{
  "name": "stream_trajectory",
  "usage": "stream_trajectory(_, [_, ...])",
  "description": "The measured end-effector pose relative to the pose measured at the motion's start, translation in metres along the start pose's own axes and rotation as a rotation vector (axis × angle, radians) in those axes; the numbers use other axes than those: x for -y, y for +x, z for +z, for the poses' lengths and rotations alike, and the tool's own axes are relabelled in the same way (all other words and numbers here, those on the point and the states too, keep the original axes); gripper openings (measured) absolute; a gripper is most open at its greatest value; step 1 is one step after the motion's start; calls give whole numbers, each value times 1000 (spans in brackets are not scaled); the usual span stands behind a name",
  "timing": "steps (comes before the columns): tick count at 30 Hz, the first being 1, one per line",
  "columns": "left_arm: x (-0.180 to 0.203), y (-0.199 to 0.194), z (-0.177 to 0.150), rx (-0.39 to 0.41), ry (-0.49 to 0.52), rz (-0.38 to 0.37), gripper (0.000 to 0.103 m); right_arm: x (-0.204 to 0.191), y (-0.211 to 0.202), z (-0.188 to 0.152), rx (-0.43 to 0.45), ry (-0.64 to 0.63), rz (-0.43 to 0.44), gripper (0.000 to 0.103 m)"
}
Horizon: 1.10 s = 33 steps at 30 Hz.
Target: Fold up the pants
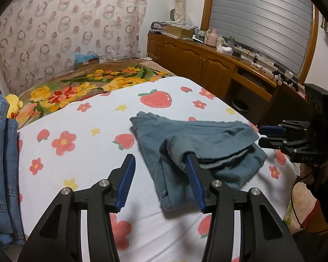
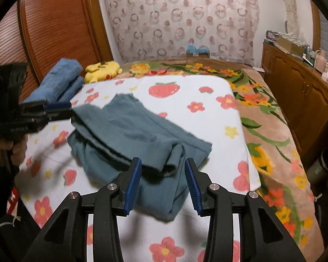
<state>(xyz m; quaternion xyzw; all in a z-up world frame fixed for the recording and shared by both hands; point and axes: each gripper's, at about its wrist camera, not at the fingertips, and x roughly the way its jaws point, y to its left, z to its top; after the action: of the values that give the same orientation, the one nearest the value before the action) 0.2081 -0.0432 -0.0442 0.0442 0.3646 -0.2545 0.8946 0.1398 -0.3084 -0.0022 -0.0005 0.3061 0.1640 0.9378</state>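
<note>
Teal pants (image 1: pixel 207 144) lie folded in layers on the white sheet (image 1: pixel 81 166) with strawberries and flowers. My left gripper (image 1: pixel 160 159) is open at the pants' near left corner, and a raised fold of the cloth rests against its right finger (image 1: pixel 192 170). In the right wrist view the pants (image 2: pixel 131 128) spread ahead, and my right gripper (image 2: pixel 163 162) is open with the near fold lying loose between its jaws. Each gripper also shows in the other's view: the right gripper (image 1: pixel 271 135) at the pants' right edge, the left gripper (image 2: pixel 63 111) at their far left corner.
Folded blue jeans (image 2: pixel 59 80) and a yellow plush toy (image 2: pixel 102 69) lie at the sheet's far left. A flowered brown blanket (image 2: pixel 269 131) covers the bed beyond the sheet. A wooden cabinet (image 1: pixel 203 61) with clutter on top runs along the right, and a person's hand (image 2: pixel 17 150) holds the left gripper.
</note>
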Motion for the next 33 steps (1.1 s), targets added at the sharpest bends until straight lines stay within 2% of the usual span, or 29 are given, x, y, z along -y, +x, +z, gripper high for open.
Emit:
stream_trajectory(3, [-2,5,-6,-22,5,-2,66,-3,3,-2,-17,-28,8,44])
stream_trajectory(10, [7,21,-11,-81,45,4,66,-1,21,3,-54,-42,-3,44])
stream_trajectory(15, [13,31,0,-97,79,17,66,-3,30,13,-72,-91,-34,44])
stream_trajectory(21, [12,47,18,-114,95,33,66,4,37,27,-48,-90,-49,45])
stream_trajectory(28, [-7,65,31,-119,36,57,66,19,43,30,7,-20,-81,45])
stream_trajectory(33, [-11,75,31,-130,26,62,66,23,39,27,30,13,-68,45])
